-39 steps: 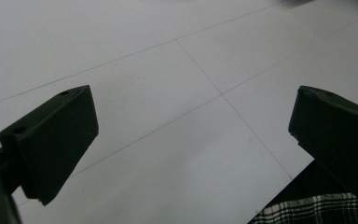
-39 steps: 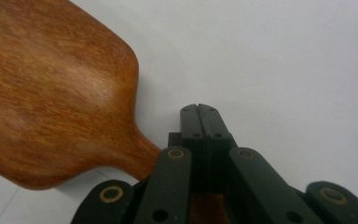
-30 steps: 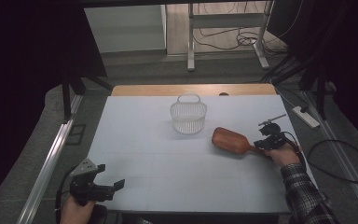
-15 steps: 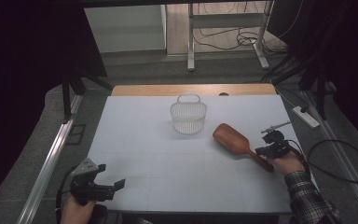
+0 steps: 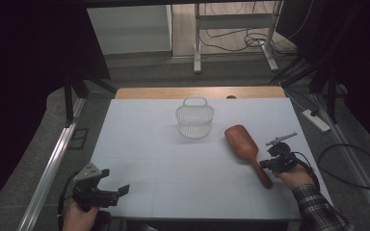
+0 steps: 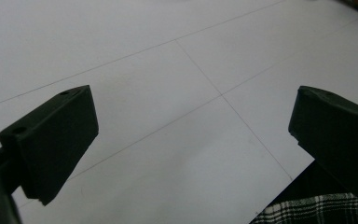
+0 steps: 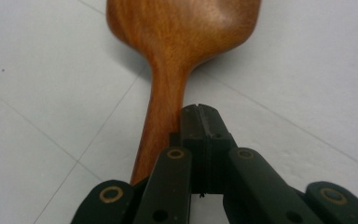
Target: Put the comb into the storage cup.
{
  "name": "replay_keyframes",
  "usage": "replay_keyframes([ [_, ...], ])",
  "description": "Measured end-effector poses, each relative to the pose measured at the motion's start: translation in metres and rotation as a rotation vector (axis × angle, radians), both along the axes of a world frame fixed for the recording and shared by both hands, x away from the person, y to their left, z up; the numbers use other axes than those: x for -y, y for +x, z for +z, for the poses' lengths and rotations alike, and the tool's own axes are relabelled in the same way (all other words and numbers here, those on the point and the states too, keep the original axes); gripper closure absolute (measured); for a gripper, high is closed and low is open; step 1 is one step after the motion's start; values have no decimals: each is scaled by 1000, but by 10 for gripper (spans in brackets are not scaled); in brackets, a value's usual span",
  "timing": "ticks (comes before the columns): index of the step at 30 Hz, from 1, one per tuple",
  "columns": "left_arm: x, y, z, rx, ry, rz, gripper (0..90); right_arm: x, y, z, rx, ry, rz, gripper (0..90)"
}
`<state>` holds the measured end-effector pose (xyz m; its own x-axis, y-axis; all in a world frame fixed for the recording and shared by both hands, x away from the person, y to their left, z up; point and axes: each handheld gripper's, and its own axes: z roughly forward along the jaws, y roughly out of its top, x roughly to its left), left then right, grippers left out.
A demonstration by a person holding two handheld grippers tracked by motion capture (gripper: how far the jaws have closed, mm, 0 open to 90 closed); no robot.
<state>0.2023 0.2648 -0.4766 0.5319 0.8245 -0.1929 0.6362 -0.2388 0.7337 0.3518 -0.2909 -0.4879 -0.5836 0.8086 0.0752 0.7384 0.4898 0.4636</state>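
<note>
A white gridded table point(image 5: 173, 168) in a dark room bears a wire basket point(image 5: 194, 120) and wooden brush point(image 5: 244, 147), whose handle lies beside the right gripper's point(image 7: 200, 112) pressed-together jaws, while the left gripper point(image 5: 118, 191) gapes wide.

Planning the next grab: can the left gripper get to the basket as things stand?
Probably yes. The left gripper is open at the near left corner, the basket stands far off, and bare table lies between. The brush is off to the right.

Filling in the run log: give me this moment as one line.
right tool: shut, beside the wooden brush handle | left tool: open, idle | basket: upright
</note>
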Motion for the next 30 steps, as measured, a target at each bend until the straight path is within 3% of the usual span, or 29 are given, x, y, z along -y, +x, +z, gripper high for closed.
replay_keyframes([
  [8,0,0,0,-1,-2,0,13,1,-2,5,37,-5,-23,896],
  [12,0,0,0,-1,-1,-1,13,1,-7,14,73,28,-26,894],
  [19,0,0,0,0,-2,0,14,-4,-10,21,111,12,-45,693],
  [27,1,1,0,-1,-1,0,14,-13,-12,29,143,2,-55,394],
  [30,0,1,0,-1,0,0,14,-15,-12,31,139,-3,-58,339],
])
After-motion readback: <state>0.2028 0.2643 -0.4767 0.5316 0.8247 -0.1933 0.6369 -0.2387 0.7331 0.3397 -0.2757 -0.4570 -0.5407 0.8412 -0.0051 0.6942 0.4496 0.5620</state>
